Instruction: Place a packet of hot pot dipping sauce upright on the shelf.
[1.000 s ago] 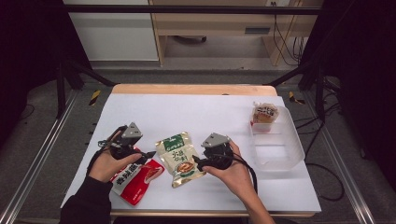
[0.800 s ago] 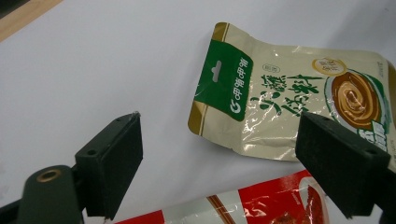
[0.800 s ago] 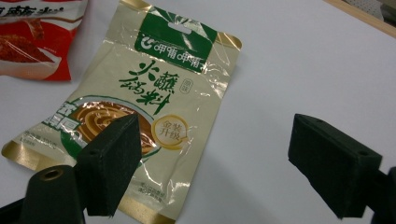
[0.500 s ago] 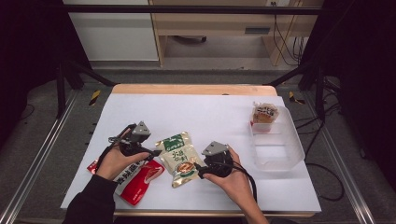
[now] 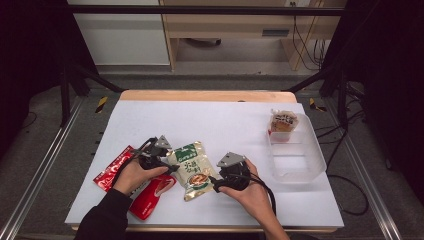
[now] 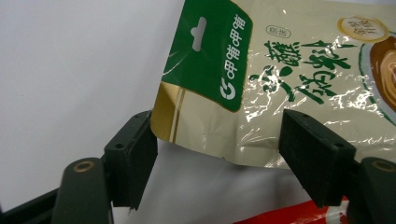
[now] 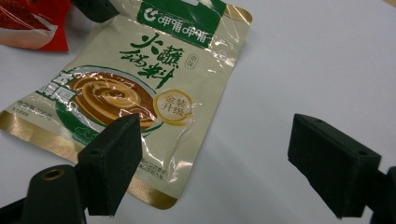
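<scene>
While the left gripper (image 6: pixel 215 158) has just been closing its jaws around the top corner of the glossy cream-and-green sauce pouch (image 5: pixel 192 169) near the table's front edge, no pinch shows yet; the right gripper (image 7: pixel 212 158) hangs open beside it. Lifting remains.

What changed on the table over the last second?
The left gripper moved in to the green-topped sauce pouch; its jaws have been closing around the pouch's edge, pads not yet pressing. The right gripper, red packets and clear bin stayed put.
</scene>
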Action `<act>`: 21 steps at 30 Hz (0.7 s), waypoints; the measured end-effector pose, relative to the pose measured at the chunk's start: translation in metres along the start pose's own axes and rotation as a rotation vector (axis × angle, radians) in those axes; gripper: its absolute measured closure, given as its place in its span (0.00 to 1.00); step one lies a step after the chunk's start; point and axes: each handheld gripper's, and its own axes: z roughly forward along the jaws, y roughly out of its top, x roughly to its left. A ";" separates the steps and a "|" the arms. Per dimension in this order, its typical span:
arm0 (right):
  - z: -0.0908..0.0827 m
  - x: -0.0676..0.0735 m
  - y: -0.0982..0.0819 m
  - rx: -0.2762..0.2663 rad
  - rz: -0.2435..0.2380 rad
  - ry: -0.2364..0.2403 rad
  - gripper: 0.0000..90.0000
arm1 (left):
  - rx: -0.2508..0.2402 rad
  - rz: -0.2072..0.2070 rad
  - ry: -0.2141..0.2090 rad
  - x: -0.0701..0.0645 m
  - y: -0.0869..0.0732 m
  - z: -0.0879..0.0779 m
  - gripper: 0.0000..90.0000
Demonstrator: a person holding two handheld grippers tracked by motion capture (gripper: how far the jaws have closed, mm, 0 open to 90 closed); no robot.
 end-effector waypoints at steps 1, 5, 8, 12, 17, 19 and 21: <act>0.000 0.000 0.000 0.001 -0.003 -0.002 0.20 | -0.004 -0.002 -0.003 0.000 0.000 -0.001 0.36; 0.000 0.000 0.000 0.001 0.000 -0.003 0.20 | -0.032 -0.009 -0.019 0.001 -0.001 -0.008 0.45; 0.000 0.000 0.000 0.002 -0.002 -0.001 0.20 | -0.060 -0.013 -0.052 0.000 0.001 -0.015 0.51; 0.001 0.000 0.000 0.010 -0.013 0.003 0.20 | -0.049 0.006 -0.083 -0.006 0.005 -0.020 0.57; 0.001 0.000 -0.001 0.011 -0.014 0.005 0.20 | -0.020 0.003 -0.106 -0.009 0.005 -0.011 0.60; 0.001 0.000 -0.001 0.011 -0.016 0.005 0.21 | -0.017 -0.007 -0.110 -0.008 0.003 -0.007 0.64; 0.001 -0.001 -0.001 0.006 -0.017 0.005 0.21 | -0.011 -0.016 -0.106 -0.008 0.002 -0.004 0.70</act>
